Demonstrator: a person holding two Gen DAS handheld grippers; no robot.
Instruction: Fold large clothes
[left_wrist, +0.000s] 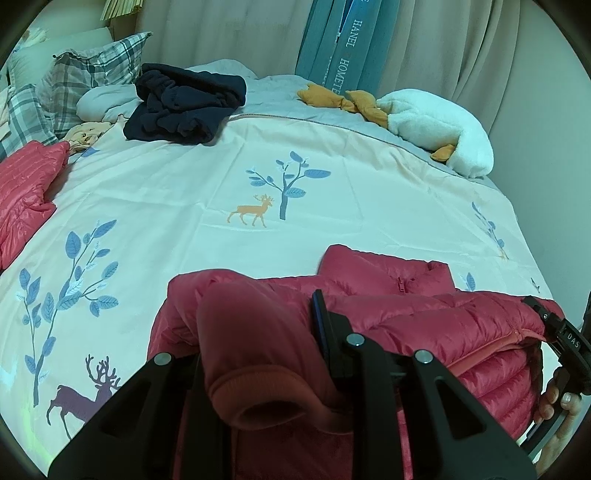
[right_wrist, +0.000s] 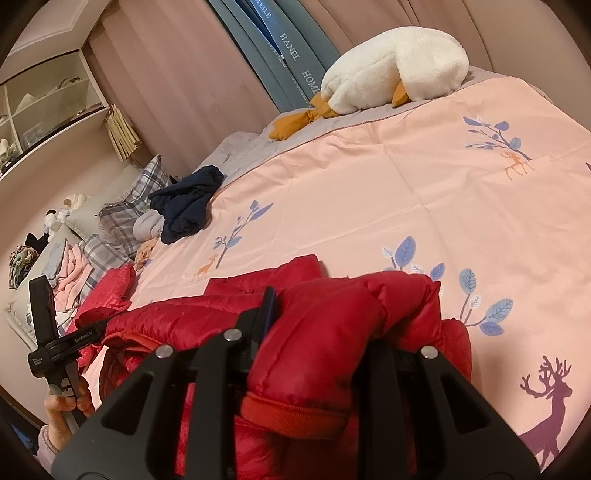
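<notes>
A red puffer jacket (left_wrist: 406, 317) lies at the near edge of the bed, partly folded; it also shows in the right wrist view (right_wrist: 207, 321). My left gripper (left_wrist: 258, 332) is shut on the jacket's sleeve (left_wrist: 255, 354), whose ribbed cuff hangs toward the camera. My right gripper (right_wrist: 325, 325) is shut on the other sleeve (right_wrist: 317, 354) in the same way. Each gripper shows at the edge of the other's view, the right one (left_wrist: 565, 339) and the left one (right_wrist: 55, 343). One finger of each gripper is hidden by the sleeve.
The pink bedspread (left_wrist: 184, 192) with deer and tree prints covers the bed. A second red jacket (left_wrist: 22, 192) lies at the left. A dark navy garment (left_wrist: 184, 103) lies near plaid pillows (left_wrist: 92, 70). A white plush goose (left_wrist: 436, 125) lies at the far side by curtains.
</notes>
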